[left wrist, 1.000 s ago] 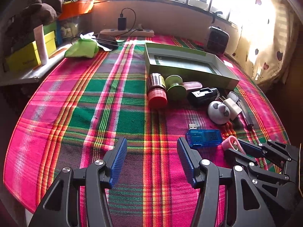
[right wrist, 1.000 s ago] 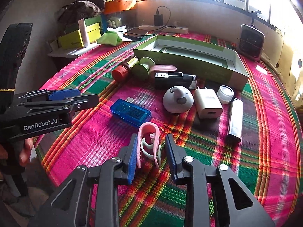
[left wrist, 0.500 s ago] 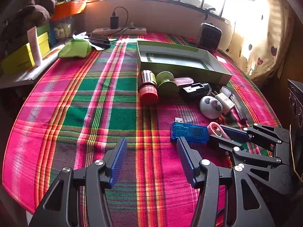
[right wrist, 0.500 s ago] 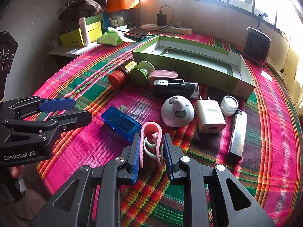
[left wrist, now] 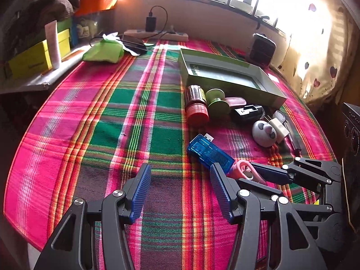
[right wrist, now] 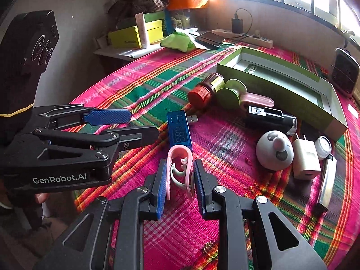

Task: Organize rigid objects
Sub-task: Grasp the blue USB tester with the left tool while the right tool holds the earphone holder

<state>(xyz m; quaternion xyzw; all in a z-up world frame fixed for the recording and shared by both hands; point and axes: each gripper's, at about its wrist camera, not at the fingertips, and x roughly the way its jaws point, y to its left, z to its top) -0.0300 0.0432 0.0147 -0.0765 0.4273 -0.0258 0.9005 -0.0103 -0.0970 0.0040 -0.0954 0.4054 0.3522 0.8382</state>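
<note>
My right gripper (right wrist: 180, 166) is shut on a pink clip (right wrist: 178, 148), held just above the plaid cloth; the clip's front touches a blue USB tester (right wrist: 180, 130). In the left wrist view the right gripper (left wrist: 247, 173) comes in from the right with the clip (left wrist: 241, 167) beside the tester (left wrist: 209, 151). My left gripper (left wrist: 180, 171) is open with nothing between its fingers, just left of the clip. The open green box (right wrist: 270, 90) lies beyond a row of small objects.
In front of the box lie a red-capped jar (right wrist: 202, 92), green spool (right wrist: 229, 94), pink case (right wrist: 256, 100) and black device (right wrist: 270, 117). A round white gadget (right wrist: 274, 150), charger (right wrist: 306, 159), small white jar (right wrist: 322, 144) and silver stick (right wrist: 327, 180) are right. Shelf clutter stands far left.
My right gripper has moved left with the pink clip toward the left gripper. The blue USB tester has turned and shifted left on the cloth. The left gripper has stayed open in place.
</note>
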